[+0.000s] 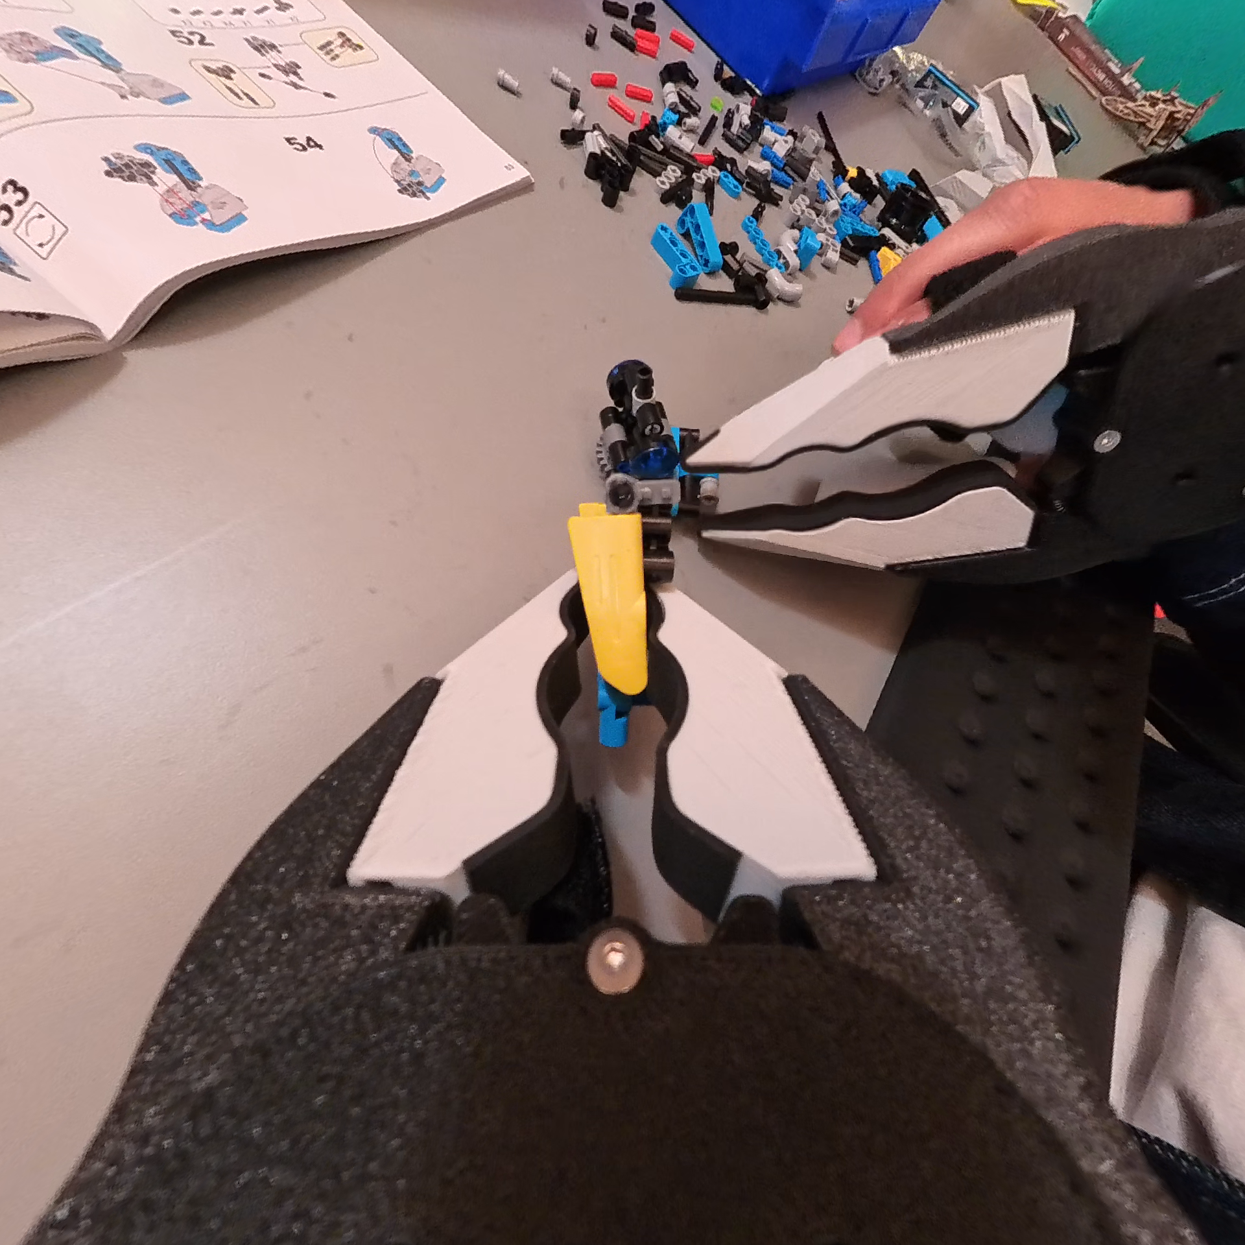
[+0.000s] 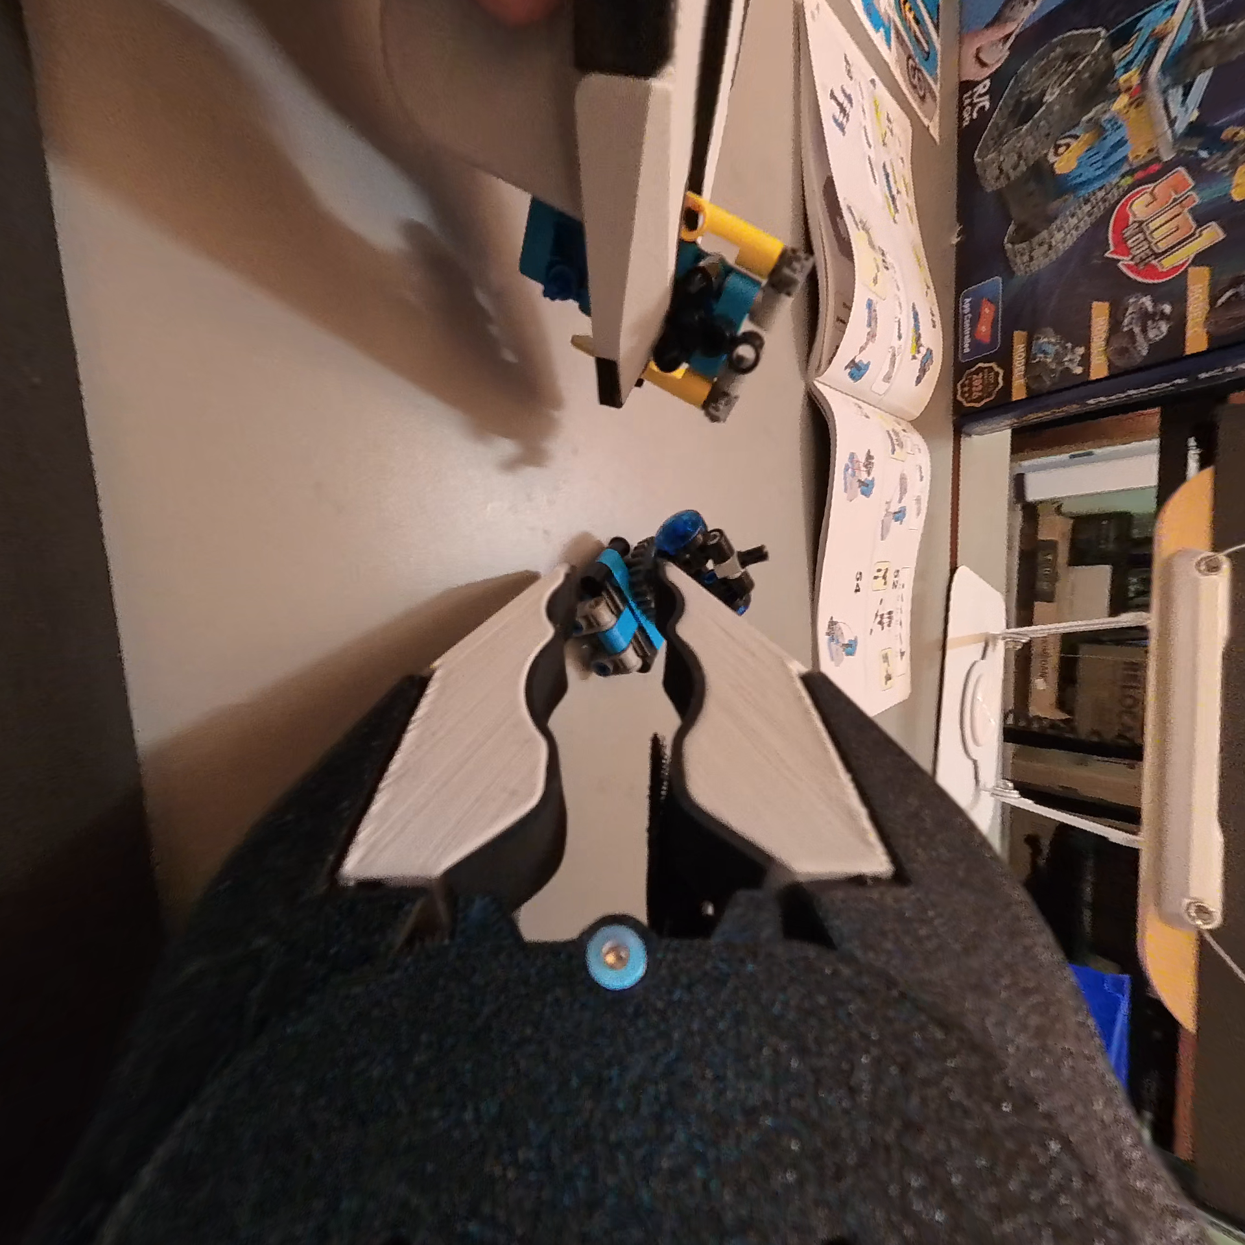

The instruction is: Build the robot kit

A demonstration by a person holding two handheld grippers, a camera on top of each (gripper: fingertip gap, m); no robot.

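Between our left gripper's (image 1: pixel 616 593) clenched fingers sits the yellow-panelled piece (image 1: pixel 612 599); just ahead, our right gripper (image 2: pixel 616 593) clamps the blue gear assembly (image 2: pixel 623 610), seemingly aligned for joining.

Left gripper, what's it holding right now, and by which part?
The left gripper is shut on a yellow-and-blue brick piece, clamped around the yellow panel's lower half; its top sticks out past the fingertips.

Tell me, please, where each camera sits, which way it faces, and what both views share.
Left wrist view: rides the left gripper, looking along its fingers across the grey table; a person's hand shows.
Right wrist view: rides the right gripper, rolled sideways, facing the instruction booklet.
Shared: both grippers, the yellow-and-blue assembly, the black-and-blue assembly, the booklet.
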